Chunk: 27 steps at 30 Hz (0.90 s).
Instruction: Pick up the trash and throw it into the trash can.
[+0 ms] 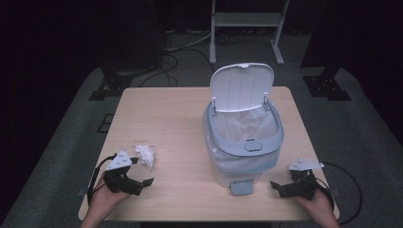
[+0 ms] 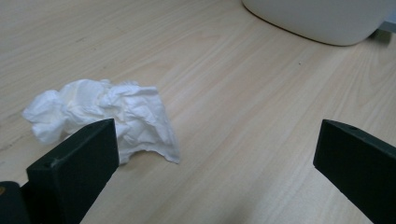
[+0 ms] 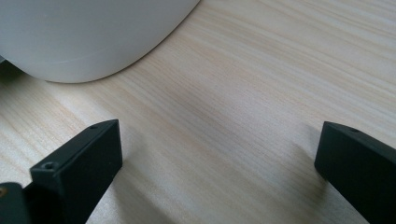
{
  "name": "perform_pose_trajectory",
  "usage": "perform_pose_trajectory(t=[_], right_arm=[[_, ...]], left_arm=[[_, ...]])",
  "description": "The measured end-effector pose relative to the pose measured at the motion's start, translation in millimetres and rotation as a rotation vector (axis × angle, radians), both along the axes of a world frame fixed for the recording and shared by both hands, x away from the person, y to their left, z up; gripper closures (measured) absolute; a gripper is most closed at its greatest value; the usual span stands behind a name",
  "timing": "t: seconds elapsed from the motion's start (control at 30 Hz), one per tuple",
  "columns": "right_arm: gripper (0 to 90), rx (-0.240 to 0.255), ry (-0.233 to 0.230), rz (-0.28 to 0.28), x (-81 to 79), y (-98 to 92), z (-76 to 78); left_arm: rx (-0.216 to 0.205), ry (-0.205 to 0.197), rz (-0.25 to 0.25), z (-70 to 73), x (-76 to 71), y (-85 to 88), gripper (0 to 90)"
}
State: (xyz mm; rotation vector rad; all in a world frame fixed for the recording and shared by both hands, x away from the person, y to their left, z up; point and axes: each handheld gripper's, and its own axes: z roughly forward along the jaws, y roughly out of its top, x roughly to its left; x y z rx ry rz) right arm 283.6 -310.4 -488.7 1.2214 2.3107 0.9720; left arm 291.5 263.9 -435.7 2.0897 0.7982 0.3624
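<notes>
A crumpled white tissue (image 1: pixel 146 155) (image 2: pixel 107 116) lies on the wooden table (image 1: pixel 166 114) near its front left. My left gripper (image 1: pixel 141 171) (image 2: pixel 215 154) stands open just in front of it, with its left jaw beside the tissue and nothing between the jaws. A white pedal bin (image 1: pixel 243 142) stands right of centre, its lid (image 1: pixel 241 87) raised and a clear liner inside. At the front right my right gripper (image 1: pixel 283 179) (image 3: pixel 219 158) is open and empty, a short way from the bin's rounded base (image 3: pixel 88 37).
The bin's grey pedal (image 1: pixel 241 187) sticks out toward the front edge between the two grippers. Its base (image 2: pixel 322 21) stands far ahead in the left gripper view. Cables trail from both grippers off the table edges. A dark floor with stands lies beyond.
</notes>
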Motion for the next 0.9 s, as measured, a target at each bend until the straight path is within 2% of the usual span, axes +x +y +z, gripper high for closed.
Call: perform_pose_trajectory(t=[0.2,0.5,0.67,0.77,0.9], right_arm=[[0.0,0.0,0.0,-0.001,0.0,0.0,0.0],[0.0,0.0,0.0,-0.001,0.0,0.0,0.0],[0.0,0.0,0.001,-0.001,-0.1,0.0,0.1],[0.0,0.0,0.0,-0.001,0.0,0.0,0.0],[0.0,0.0,0.0,-0.001,0.0,0.0,0.0]], left_arm=[[-0.027,-0.003,0.026,2.7,9.6,5.2,0.0],[-0.03,-0.01,0.047,5.7,25.0,9.9,0.0],[-0.025,-0.01,0.048,4.5,32.9,10.5,0.0],[-0.041,-0.017,0.056,3.5,36.8,11.4,0.0],[-0.033,-0.014,0.064,0.1,43.6,13.0,0.0]])
